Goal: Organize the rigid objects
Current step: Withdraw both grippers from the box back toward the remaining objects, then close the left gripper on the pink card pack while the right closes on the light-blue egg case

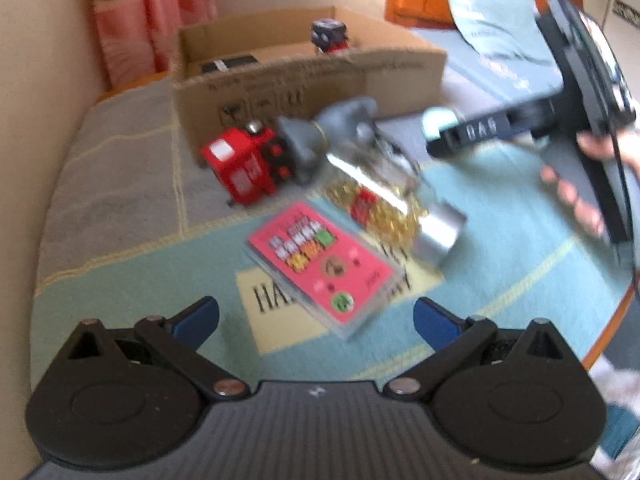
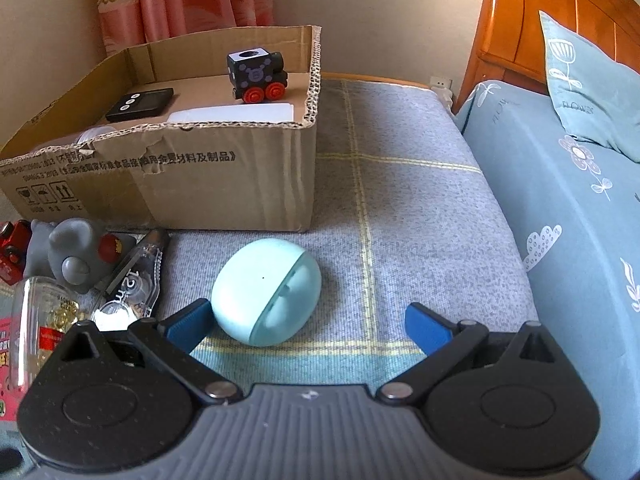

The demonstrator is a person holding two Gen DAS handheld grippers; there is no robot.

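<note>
While the cardboard box (image 2: 168, 184) at the far left of the blanket (image 2: 400, 208) already holds a black toy train (image 2: 258, 76), a flat black device (image 2: 140, 104) and something white, we have several pieces left outside it. Our right gripper (image 2: 308, 328) is spread wide and holds nothing, and the pale blue egg-shaped case (image 2: 266, 292) lies on the blanket just ahead of it, close against the left finger (image 2: 192, 326), with its seam turned to the right. We judge this case to be a light, hard plastic shell, smooth and rounded, so it is likely to slip or roll out of a shallow pinch; we would take it across its middle, one finger on each broad side, and close gently. Our left gripper (image 1: 316, 320) is also wide open and empty, hovering over the pink card pack (image 1: 320, 264), which lies flat on the blanket, thin and stiff, and best taken by its long edges. Beyond it lie a clear glass jar (image 1: 384, 196) on its side, which looks fragile and slick, a grey rubbery figure (image 1: 332, 132) and a red toy train (image 1: 248, 168), all near the front wall of the box. A correction tape dispenser (image 2: 136, 276) lies beside the grey figure in the right view.
</note>
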